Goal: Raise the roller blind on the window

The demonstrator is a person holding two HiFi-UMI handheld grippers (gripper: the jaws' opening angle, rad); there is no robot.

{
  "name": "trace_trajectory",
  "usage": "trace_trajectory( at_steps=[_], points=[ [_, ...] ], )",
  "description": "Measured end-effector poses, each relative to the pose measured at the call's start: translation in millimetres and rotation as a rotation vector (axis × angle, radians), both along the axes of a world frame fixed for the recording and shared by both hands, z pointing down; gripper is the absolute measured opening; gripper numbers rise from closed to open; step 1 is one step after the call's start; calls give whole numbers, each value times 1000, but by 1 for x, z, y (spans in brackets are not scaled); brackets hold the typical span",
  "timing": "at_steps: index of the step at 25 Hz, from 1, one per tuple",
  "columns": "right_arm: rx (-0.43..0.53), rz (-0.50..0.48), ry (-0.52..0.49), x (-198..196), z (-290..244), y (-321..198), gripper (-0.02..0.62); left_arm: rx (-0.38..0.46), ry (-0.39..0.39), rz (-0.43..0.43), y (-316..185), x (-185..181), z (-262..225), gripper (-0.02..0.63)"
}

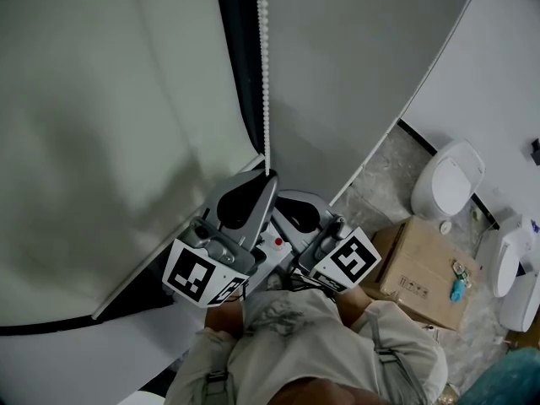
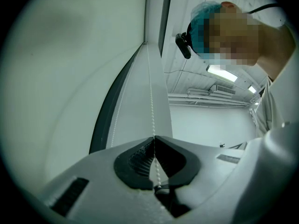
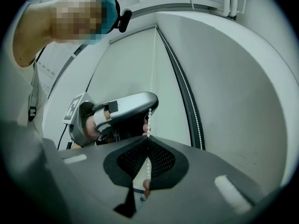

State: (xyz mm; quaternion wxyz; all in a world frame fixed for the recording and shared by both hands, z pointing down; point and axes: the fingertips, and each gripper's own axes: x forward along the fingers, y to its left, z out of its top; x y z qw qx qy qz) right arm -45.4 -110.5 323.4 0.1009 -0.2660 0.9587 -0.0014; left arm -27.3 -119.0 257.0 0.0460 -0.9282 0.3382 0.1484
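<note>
Though each hand-held gripper carries a cube with black-and-white square markers, those patterns hold no letters, and the small label on the side of the cardboard box (image 1: 422,278) is too small to read.

The roller blind (image 1: 110,125) fills the left of the head view as a wide pale sheet. Its lower edge runs slantwise low down, with a dark band beneath it. Along its right edge runs the dark window frame (image 1: 240,66), and right of that a grey wall (image 1: 363,57) slopes down to the speckled floor (image 1: 380,175). On that floor, to the far right, stand a white toilet (image 1: 447,180) with its lid down and the box, both well apart from the blind. The stretch of wall above the two tools is bare.

The bead chain (image 1: 265,57) hangs straight down in front of the frame, just beside the blind's right edge. The left hand-held gripper (image 1: 267,179) is pinched together on it, the beads running between its ribbed pads (image 2: 140,160) and out past the tips. The right hand-held gripper (image 3: 148,139) is clamped on the same strand just below, so that its own view looks up at the left one close above. A second run of the chain (image 3: 189,97) lies along the dark frame, to the right in the right gripper view, apart from both tools
</note>
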Motion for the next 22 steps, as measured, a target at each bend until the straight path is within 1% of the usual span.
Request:
trace_trajectory(
  at_steps=[3, 6, 9, 11, 14, 18, 22],
  points=[
    [15, 12, 27, 2, 4, 1, 14, 5, -5, -5, 0, 0, -1, 18],
    [34, 25, 67, 0, 13, -1, 21, 13, -8, -29, -2, -6, -3, 18],
    [60, 15, 64, -9, 15, 4, 21, 14, -1, -49, -2, -18, -5, 18],
    [61, 4, 78, -13, 19, 8, 26, 17, 0, -64, 0, -26, -7, 18],
    [15, 1, 129, -9, 40, 6, 48, 17, 8, -80, 3, -36, -10, 18],
    [-103, 41, 204, 3, 80, -11, 55, 19, 17, -102, 5, -44, -11, 18],
    [-122, 42, 224, 1, 99, -20, 62, 26, 23, -116, 5, -44, -9, 20]
  ],
)
